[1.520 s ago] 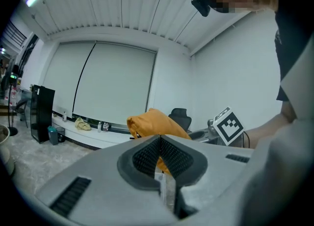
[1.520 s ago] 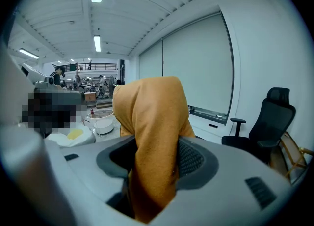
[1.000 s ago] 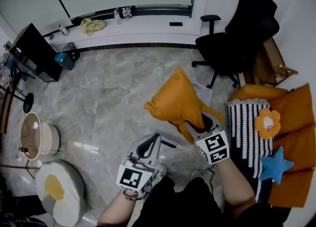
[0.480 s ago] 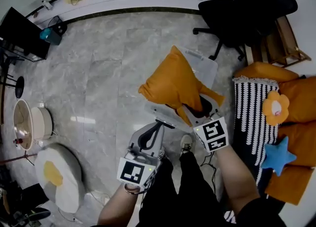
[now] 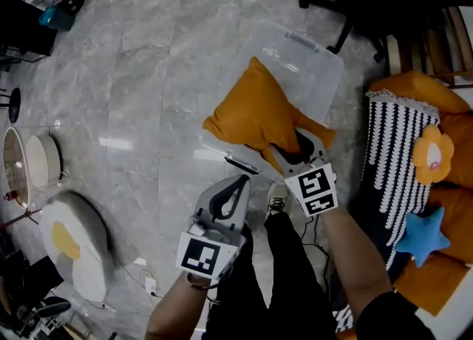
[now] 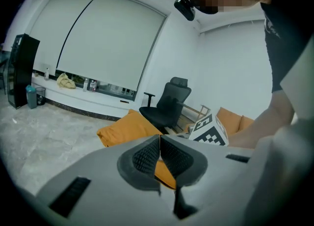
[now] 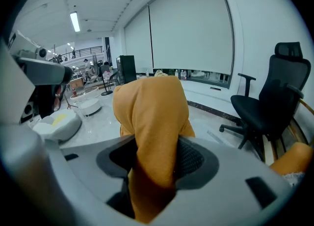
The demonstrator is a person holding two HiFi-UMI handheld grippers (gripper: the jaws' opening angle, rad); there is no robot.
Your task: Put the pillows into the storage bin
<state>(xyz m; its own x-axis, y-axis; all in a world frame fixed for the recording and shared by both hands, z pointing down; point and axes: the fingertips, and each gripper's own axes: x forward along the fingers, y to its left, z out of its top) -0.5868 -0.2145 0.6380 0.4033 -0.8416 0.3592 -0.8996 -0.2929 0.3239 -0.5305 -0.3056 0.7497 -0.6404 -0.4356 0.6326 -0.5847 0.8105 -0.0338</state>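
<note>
Pillows, taken from the left: the egg pillow (image 5: 74, 253) lies on the floor (image 5: 148, 72) at the far edge, just beside a round tub (image 5: 33, 168). Next comes my left gripper (image 6: 159, 145), held low in front of me. Its jaws are pressed together with nothing between them, and they point toward the orange pillow (image 5: 255, 113) without touching it.

That pillow is the one I'm carrying. It hangs mid-scene, bunched at one corner, and from the head view it overlaps the near left part of the clear bin (image 5: 307, 54), which sits on the floor. I can't tell whether the cloth touches the bin. My right gripper (image 5: 294, 141) pinches the bunched corner: its own view shows orange fabric filling the gap between the pads, with the jaws partly spread around it.

Behind the bin stands a black chair (image 7: 267, 102). Further right, on the orange sofa (image 5: 425, 287), the striped pillow (image 5: 395, 161) lies lengthwise. A flower cushion (image 5: 432, 155) rests at its right edge and a blue star (image 5: 423, 236) lies just below that one.
</note>
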